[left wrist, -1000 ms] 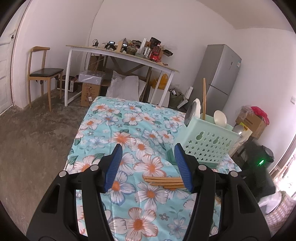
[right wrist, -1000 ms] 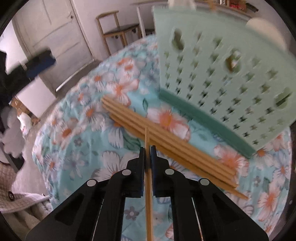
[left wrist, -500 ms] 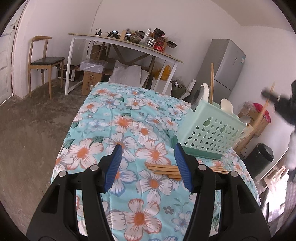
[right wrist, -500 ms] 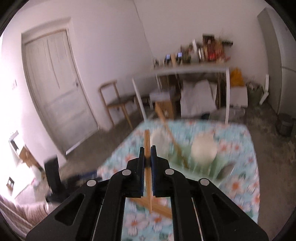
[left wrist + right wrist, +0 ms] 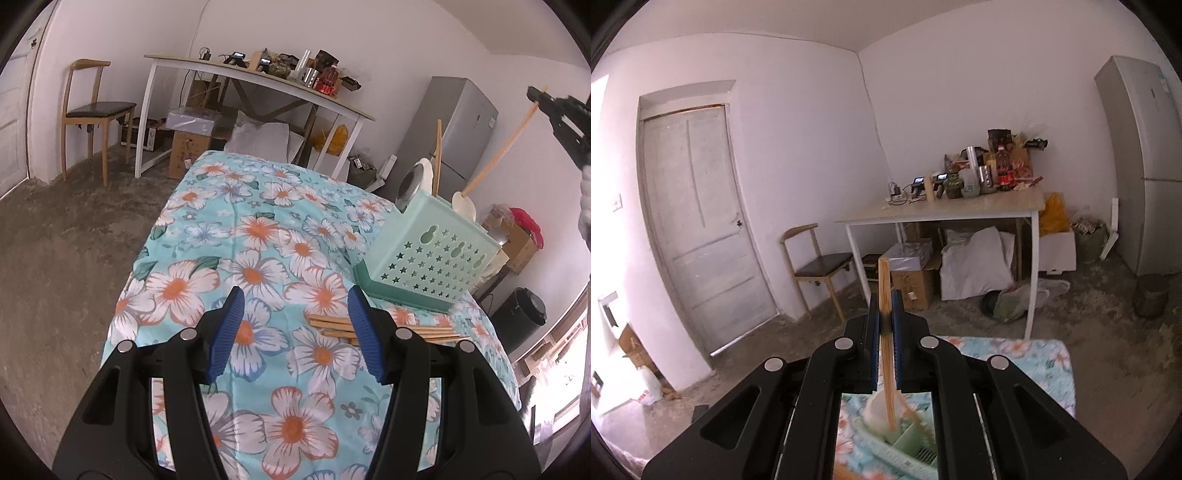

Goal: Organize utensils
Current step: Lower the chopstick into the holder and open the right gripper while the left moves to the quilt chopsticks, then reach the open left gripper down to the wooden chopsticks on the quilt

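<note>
A mint-green perforated utensil basket (image 5: pixel 432 254) stands at the right of the floral-cloth table (image 5: pixel 258 236), with spoons and one upright chopstick (image 5: pixel 438 155) in it. Several wooden chopsticks (image 5: pixel 332 325) lie flat in front of the basket, just beyond my left gripper (image 5: pixel 293 332), which hovers open and empty over the cloth. My right gripper (image 5: pixel 885 314) is raised high above the basket (image 5: pixel 897 450) and is shut on a single chopstick (image 5: pixel 886 332) whose lower tip hangs over the basket's compartments. From the left wrist view that gripper (image 5: pixel 554 110) shows at the upper right, the chopstick (image 5: pixel 498 147) slanting down.
Behind the table stand a white desk (image 5: pixel 258 85) loaded with clutter, a wooden chair (image 5: pixel 94 114), cardboard boxes and a grey fridge (image 5: pixel 454 125). A black bin (image 5: pixel 517 314) sits on the floor at the right. A white door (image 5: pixel 698 229) is in the far wall.
My right gripper has lifted one chopstick off the pile and carried it up above the basket, tilting towards level. My left gripper has sunk slightly over the cloth.
</note>
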Demonstrator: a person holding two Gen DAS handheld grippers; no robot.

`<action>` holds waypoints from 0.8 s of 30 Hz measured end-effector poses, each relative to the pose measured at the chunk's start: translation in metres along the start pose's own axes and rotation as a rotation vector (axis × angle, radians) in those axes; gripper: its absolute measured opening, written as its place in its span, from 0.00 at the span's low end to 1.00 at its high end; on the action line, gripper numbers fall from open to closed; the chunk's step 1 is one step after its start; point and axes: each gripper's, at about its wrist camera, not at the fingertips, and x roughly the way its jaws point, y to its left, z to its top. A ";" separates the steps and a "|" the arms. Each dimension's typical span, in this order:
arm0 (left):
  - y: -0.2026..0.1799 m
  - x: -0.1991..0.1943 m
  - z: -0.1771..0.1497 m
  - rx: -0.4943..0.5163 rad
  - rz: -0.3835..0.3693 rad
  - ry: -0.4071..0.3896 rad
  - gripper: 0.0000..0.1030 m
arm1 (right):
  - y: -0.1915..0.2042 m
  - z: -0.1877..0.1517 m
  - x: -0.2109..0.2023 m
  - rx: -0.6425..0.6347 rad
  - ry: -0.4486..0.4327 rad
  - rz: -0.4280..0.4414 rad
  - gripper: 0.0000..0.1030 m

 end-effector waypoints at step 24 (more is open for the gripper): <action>-0.005 0.004 0.000 0.014 0.001 0.008 0.54 | 0.011 -0.061 0.033 -0.182 0.186 -0.070 0.48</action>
